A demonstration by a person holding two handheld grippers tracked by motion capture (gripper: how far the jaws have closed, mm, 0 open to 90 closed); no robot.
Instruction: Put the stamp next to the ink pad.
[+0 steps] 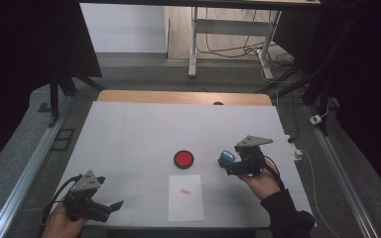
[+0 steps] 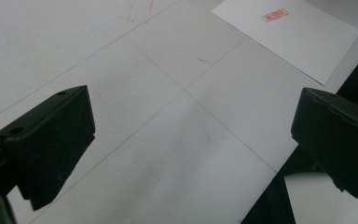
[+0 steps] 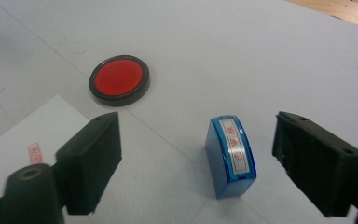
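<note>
A blue stamp (image 3: 230, 156) with a white label on top stands on the white table (image 1: 139, 134), right of centre. My right gripper (image 3: 198, 135) is open around it, and a gap shows on each side between the pads and the stamp. In the high view the right gripper (image 1: 229, 165) points left at the stamp (image 1: 226, 157). A round red ink pad (image 1: 183, 159) in a black rim lies to its left. A white paper sheet (image 1: 185, 197) with a small red stamp mark lies near the front edge. My left gripper (image 1: 113, 206) rests open at the front left, its jaws (image 2: 196, 107) holding nothing.
The table's front edge runs just below the paper sheet (image 2: 289, 37) and the left gripper. A wooden strip (image 1: 183, 97) borders the far edge. Beyond it stand a desk frame (image 1: 228, 34) and loose cables on the floor. Metal rails (image 1: 27, 173) flank the table.
</note>
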